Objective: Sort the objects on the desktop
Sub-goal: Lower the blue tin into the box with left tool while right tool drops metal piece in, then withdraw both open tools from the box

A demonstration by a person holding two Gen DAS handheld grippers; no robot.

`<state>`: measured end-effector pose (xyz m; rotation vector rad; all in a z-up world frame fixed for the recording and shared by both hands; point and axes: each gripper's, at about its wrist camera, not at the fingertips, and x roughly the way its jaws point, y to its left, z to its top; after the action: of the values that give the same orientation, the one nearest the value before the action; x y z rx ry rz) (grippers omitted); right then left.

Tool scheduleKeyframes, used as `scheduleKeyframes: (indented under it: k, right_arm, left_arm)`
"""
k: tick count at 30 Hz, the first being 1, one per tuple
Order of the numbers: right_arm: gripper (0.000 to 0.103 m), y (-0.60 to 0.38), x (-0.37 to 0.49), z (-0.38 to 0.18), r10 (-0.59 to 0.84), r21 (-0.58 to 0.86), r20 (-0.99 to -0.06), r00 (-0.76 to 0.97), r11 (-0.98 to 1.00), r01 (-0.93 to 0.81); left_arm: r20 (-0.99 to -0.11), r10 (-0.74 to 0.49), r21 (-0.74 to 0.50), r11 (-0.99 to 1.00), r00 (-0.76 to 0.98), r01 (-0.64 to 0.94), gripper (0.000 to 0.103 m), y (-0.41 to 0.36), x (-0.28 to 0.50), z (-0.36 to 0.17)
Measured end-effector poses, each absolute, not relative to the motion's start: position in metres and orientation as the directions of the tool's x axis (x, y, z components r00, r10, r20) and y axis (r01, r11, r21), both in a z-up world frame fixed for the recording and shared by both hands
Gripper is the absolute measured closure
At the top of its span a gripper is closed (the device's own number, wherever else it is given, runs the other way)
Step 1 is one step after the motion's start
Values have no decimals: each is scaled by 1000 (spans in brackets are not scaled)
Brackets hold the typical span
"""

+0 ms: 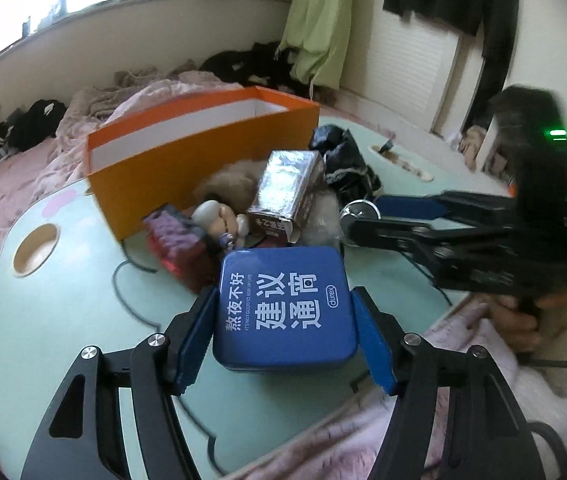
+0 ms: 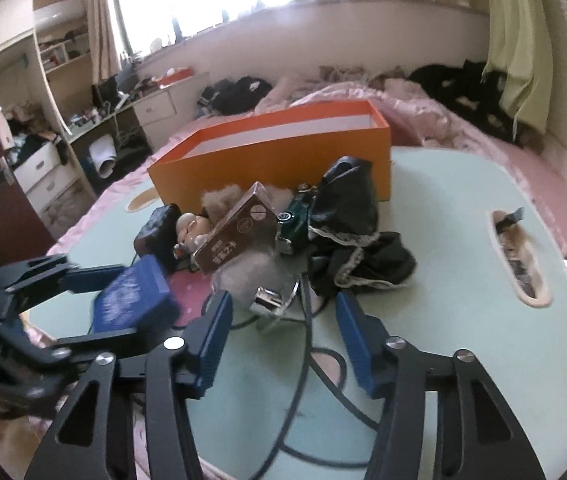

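At the far side of the counter (image 2: pixel 463 208) we see 1 orange box (image 2: pixel 283 152), its white inside hidden. Near us, the left hand-held gripper (image 1: pixel 283 328) clamps the blue tin (image 1: pixel 283 312); the right hand-held gripper (image 2: pixel 283 332) stands apart, empty.

Pale green tabletop (image 2: pixel 443 320) with cut-out holes, set over a bed with pink bedding (image 1: pixel 15 184). On it: open orange box (image 2: pixel 283 148) at the far side; in front of it a heap of fluffy toy, small figurine (image 1: pixel 219 220), brown carton (image 2: pixel 235 236), dark red block (image 1: pixel 175 236), black lace-trimmed cloth (image 2: pixel 347 232). Black cable (image 2: pixel 307 352) trails across the near surface.
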<state>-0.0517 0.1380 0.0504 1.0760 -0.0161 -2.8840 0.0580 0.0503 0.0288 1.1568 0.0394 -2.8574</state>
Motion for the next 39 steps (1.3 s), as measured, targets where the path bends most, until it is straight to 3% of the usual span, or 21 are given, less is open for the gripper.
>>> scheduleKeyframes:
  k: [1,8,16,22,23,25,27,29,39]
  right_arm:
    - [72,137,-56,48,-67,34,-670,-739,-998,60]
    - [73,144,-42,55,-122,72,-652,-749,-992,99]
    - [72,145,-74,137,-86,0,-541,-837,-995,102]
    - [72,145,-172,134,14,-94,-630,-776,-994,58]
    - [71,145,-182,127,22,-98,-654,-756,-994,56]
    - [47,148,-192,109,66,-131,-697,-714,-991,36]
    - [39,151,-188,104,90,-145,-668,-739,-989,11]
    - [39,156,-181,102,70,-118,-666,-742,-993,12]
    - [40,146,-164,100,115,-112,-654,-748,-992,-54]
  left_arm:
    - [-690,-46,-5,-998,-722,68,36,48,63,32]
    - [-646,-96,7,-993,-757,120,36,28,79,55]
    - [-578,-168,63,-985,-798,162,36,8,43,104]
    - [-604,-213,22,-968,-768,250,36,-33,-28,98]
    - [-617,-213,16,-966,-758,259,36,-37,-37,92]
    - [-665,-237,35,-957,-708,289,36,-42,-51,78]
    - [-691,-245,42,-953,-680,300,35,-45,-56,67]
    - [-669,-221,6,-956,-709,293,29,-51,-49,61]
    - [-647,-224,27,-962,-729,272,28,-52,-50,59]
